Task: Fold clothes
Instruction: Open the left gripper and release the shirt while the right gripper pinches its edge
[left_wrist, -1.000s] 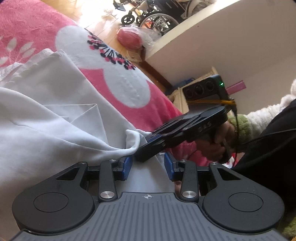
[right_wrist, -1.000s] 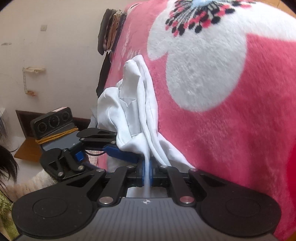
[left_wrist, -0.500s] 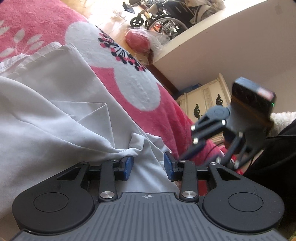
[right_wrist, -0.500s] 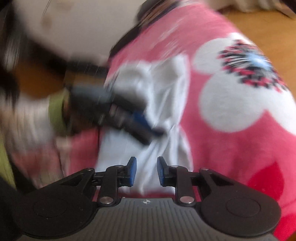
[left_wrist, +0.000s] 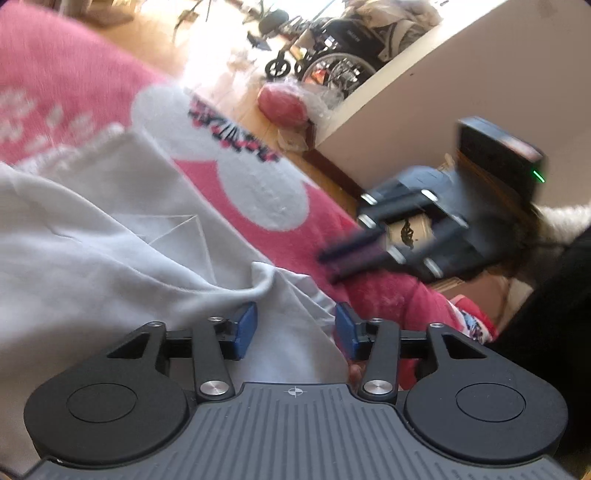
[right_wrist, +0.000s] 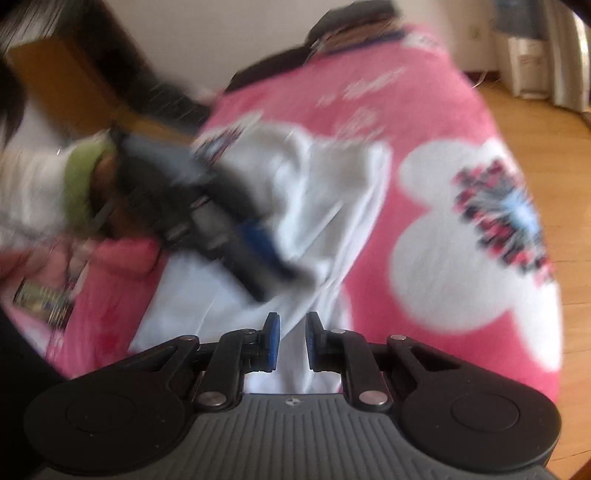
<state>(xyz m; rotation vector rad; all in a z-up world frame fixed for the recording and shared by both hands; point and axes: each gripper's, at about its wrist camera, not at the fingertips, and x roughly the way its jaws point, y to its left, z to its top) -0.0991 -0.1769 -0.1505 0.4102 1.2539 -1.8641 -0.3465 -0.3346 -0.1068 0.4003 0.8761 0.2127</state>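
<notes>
Surface: a bed covered by a pink fleece blanket (left_wrist: 325, 236) with large white flower shapes; wood floor beyond it, and a wheelchair (left_wrist: 332, 48) at the far end of the room in the left wrist view. A red bag-like bundle (left_wrist: 282, 105) sits on the floor off the blanket's far edge, at the foot of a white wall (left_wrist: 424, 96).

Landmark: the white garment (left_wrist: 110, 251), lying rumpled on the blanket.

Left wrist view, left to right: the garment fills the left and centre of the frame, with a creased flap and a bunched ridge running toward the camera. The left gripper (left_wrist: 295, 328) is over the garment's near edge; its jaws are opening, moderately wide, blue pads clear of the cloth, white fabric showing in the gap but not pinched. Right of the garment, above the bare pink blanket, the right gripper (left_wrist: 354, 254) is in the air, motion-blurred, nothing visibly in it.

Right wrist view, left to right: a sleeve with a green cuff (right_wrist: 79, 177) and the blurred left gripper (right_wrist: 273, 254) reaching onto the garment (right_wrist: 332, 192) from its left side. The right gripper (right_wrist: 292, 339) is above the garment's near end; jaws narrow and closing, cloth seen behind the gap, pads not gripping it. Right of the garment: white flower pattern, then floor.
</notes>
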